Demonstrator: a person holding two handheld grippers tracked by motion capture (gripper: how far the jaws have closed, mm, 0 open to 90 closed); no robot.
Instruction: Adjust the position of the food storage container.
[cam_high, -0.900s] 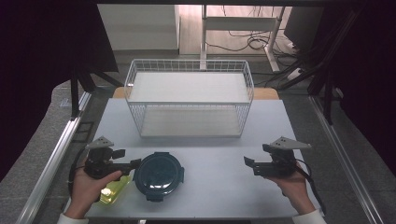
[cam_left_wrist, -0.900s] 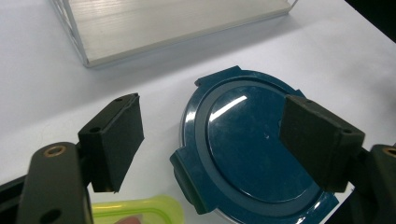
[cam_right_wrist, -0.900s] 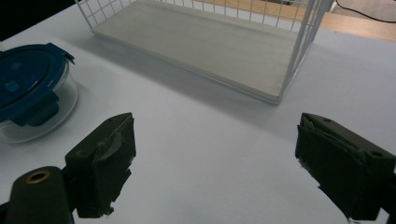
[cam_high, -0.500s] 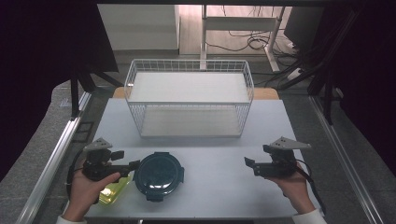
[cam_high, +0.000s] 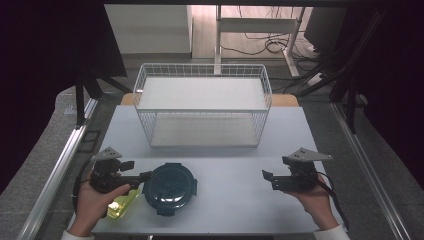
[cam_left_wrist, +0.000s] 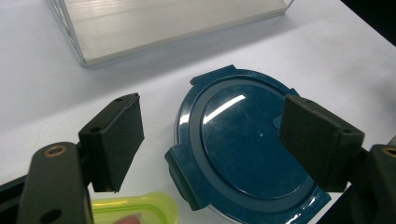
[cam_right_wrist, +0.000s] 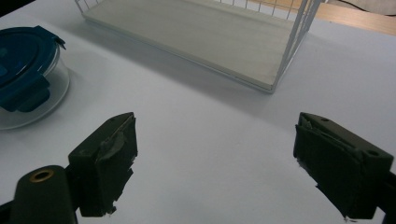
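Observation:
A round clear container with a dark blue clip lid (cam_high: 169, 188) sits on the white table near its front left. My left gripper (cam_high: 146, 176) points at the lid's left edge. In the left gripper view the lid (cam_left_wrist: 243, 144) lies between and beyond the wide-apart jaws of the left gripper (cam_left_wrist: 212, 105), which do not touch it. A yellow-green lidded box (cam_high: 120, 206) lies beside the hand holding that gripper. My right gripper (cam_high: 267, 179) hovers at the front right. The right gripper (cam_right_wrist: 215, 140) stands open over bare table, with the container (cam_right_wrist: 25, 70) far off.
A white wire basket (cam_high: 202, 111) with a pale board floor stands at the middle back of the table; it also shows as the basket (cam_left_wrist: 140, 28) and the basket (cam_right_wrist: 292, 42). Bare tabletop (cam_high: 230, 200) lies between the two grippers. Metal rails run along both table sides.

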